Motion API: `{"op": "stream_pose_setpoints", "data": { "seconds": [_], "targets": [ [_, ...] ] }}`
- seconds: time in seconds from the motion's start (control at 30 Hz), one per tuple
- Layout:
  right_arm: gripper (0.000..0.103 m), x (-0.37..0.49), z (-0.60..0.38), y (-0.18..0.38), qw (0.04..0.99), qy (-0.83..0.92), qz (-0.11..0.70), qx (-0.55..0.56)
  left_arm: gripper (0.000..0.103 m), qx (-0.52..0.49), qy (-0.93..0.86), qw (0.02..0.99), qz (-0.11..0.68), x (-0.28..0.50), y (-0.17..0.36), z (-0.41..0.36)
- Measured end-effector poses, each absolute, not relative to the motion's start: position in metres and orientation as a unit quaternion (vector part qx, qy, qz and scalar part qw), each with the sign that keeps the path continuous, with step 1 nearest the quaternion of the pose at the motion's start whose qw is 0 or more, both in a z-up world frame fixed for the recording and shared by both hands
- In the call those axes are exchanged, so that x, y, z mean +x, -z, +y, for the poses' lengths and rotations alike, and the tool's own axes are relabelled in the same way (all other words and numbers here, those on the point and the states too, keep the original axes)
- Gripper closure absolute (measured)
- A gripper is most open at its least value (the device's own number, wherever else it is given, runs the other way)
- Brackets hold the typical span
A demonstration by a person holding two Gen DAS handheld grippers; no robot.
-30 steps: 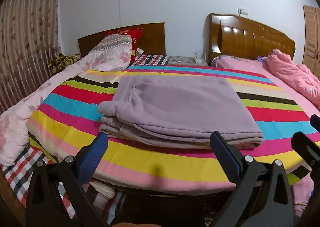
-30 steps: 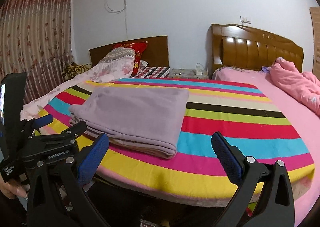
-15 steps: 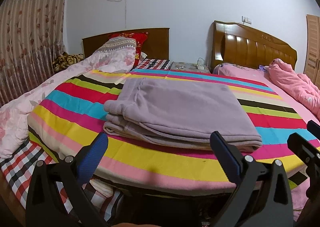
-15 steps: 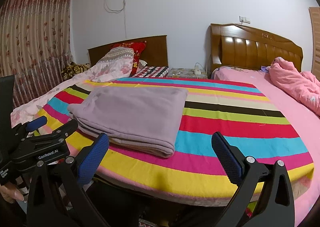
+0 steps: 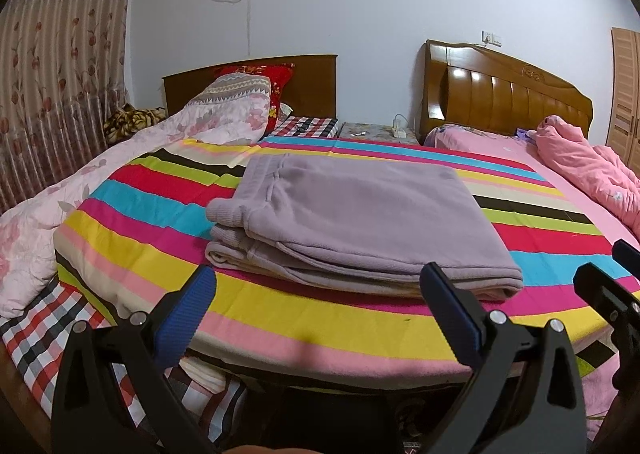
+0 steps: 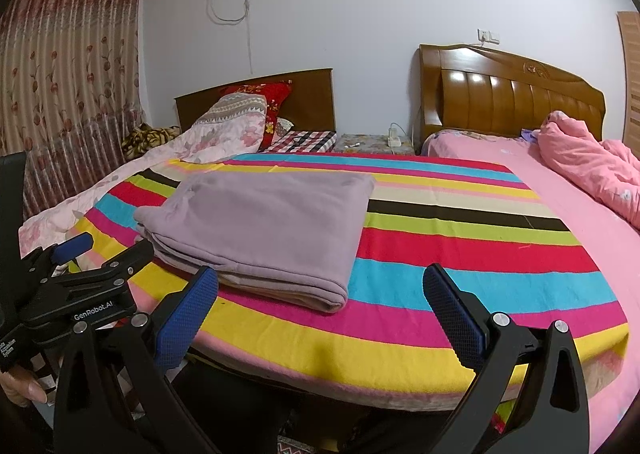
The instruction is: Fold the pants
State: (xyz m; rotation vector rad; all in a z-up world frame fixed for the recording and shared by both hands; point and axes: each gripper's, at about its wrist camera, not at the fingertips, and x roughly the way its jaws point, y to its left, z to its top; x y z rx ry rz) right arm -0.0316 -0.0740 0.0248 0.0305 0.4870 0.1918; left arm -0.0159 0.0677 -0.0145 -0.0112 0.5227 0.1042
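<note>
**Folded lilac fleece pants on a striped blanket, seen from both wrist cameras**

The lilac fleece pants (image 5: 352, 214) lie folded into a thick rectangular stack on the striped blanket (image 5: 160, 190) that covers the bed, near its front edge and left of centre. The left gripper (image 5: 318, 306) and the right gripper (image 6: 320, 306) hang short of that edge, each with its jaws spread wide and nothing between them; neither touches the cloth. By the look of the stack, the folding is done or nearly so.

Handling, as a judgement: the fabric looks soft, plush and limp, light for its bulk, and not fragile. The layers will likely slide over one another if only the top one is pinched, so a hold should clamp the whole thickness at a corner or along the rounded fold, not at a loose edge.

Differences between views: the left wrist view shows the open end of the stack, with a ribbed cuff (image 5: 226, 214) and the separate layer edges (the side most apt to splay). The right wrist view shows instead the smooth closed fold (image 6: 340, 294) at the stack's near right corner, and also the left gripper's body held in a person's hand (image 6: 20, 388) at the lower left. The left wrist view catches only the right gripper's finger (image 5: 600, 290) at its right margin.
</note>
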Motion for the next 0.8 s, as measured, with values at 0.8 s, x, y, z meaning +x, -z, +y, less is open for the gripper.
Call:
{"op": "stream_pose_setpoints", "data": {
  "seconds": [0.8],
  "targets": [
    [0.004, -0.0320, -0.0751, -0.0239, 0.965, -0.094, 0.245, 0.019, 0.001, -0.011, -0.054, 0.962, 0.267, -0.0146, 0.0167, 0.0722]
  ]
}}
